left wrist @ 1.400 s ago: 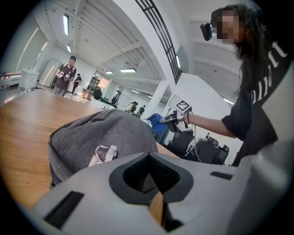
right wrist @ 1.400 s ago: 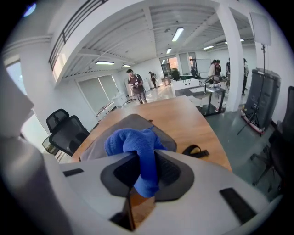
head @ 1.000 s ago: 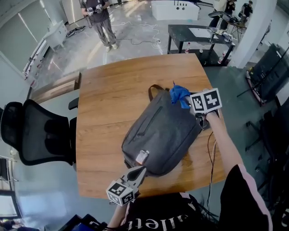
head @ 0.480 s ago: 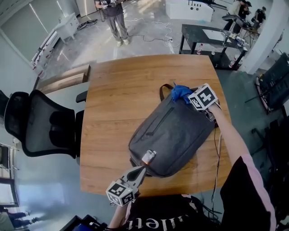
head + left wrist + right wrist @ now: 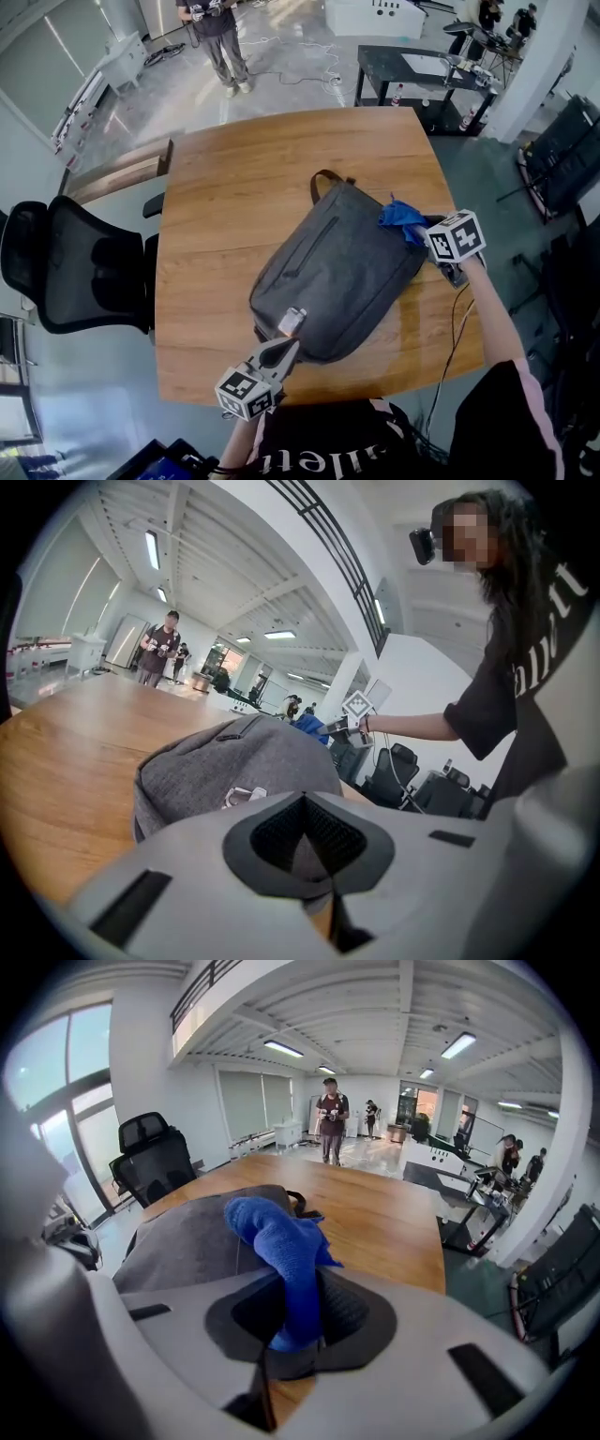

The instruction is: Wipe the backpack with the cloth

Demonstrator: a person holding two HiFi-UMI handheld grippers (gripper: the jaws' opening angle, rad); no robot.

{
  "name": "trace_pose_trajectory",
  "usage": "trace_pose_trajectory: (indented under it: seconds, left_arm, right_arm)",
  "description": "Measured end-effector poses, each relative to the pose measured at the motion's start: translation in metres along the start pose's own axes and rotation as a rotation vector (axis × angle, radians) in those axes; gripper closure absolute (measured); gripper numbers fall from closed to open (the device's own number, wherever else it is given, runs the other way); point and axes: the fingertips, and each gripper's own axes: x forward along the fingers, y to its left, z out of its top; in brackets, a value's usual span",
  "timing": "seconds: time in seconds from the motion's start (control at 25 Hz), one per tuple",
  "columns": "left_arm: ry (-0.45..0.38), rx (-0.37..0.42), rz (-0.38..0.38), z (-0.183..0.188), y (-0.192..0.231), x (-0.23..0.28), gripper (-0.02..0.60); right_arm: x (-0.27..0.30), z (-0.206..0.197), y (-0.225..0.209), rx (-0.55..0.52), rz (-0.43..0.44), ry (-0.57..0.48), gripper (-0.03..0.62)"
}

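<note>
My left tongs (image 5: pixel 278 353) are at the backpack's near bottom edge, just below its small pale tag (image 5: pixel 292 322). In the left gripper view their jaws are closed with a fold of the grey fabric pinched between them, so I judge they are pinning the bag in place. The backpack (image 5: pixel 337 272) lies flat on its back on the wooden table (image 5: pixel 216 187), its carry loop (image 5: pixel 323 178) at the end farthest from me. My right tongs (image 5: pixel 419 231) are at the backpack's right edge, toward its upper end. The right gripper view shows them clamped on the blue cloth (image 5: pixel 281 1241), whose lower end is nipped between the pads while the loose bulk stands up above the jaws. In the head view the cloth (image 5: pixel 401 217) rests against the bag's right shoulder, touching the fabric at the side and not on the broad front panel. The wiping looks to be under way, but how much is finished I cannot read: the grey surface shows no damp track or visible dirt to mark wiped from unwiped. From where the cloth sits, I judge the front panel with its zip, and the end by my left tongs, may still need passes.
</note>
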Motion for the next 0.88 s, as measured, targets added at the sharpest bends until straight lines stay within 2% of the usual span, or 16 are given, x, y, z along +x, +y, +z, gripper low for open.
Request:
trace_pose_trajectory:
  seconds: [0.32, 0.56, 0.72, 0.88]
  left_arm:
    - [0.015, 0.007, -0.012, -0.006, -0.022, 0.009, 0.584]
    - [0.023, 0.019, -0.01, -0.015, -0.039, 0.014, 0.583]
    - [0.021, 0.023, 0.012, -0.019, -0.05, 0.007, 0.583]
    - [0.033, 0.028, 0.059, -0.024, -0.052, -0.01, 0.583]
  right_arm:
    - [-0.04, -0.07, -0.012, 0.209, -0.028, -0.041, 0.516]
    - [-0.05, -0.111, 0.001, 0.264, -0.008, -0.047, 0.516]
    - [-0.054, -0.123, 0.007, 0.287, -0.005, -0.06, 0.516]
    - [-0.065, -0.125, 0.005, 0.353, -0.038, -0.128, 0.516]
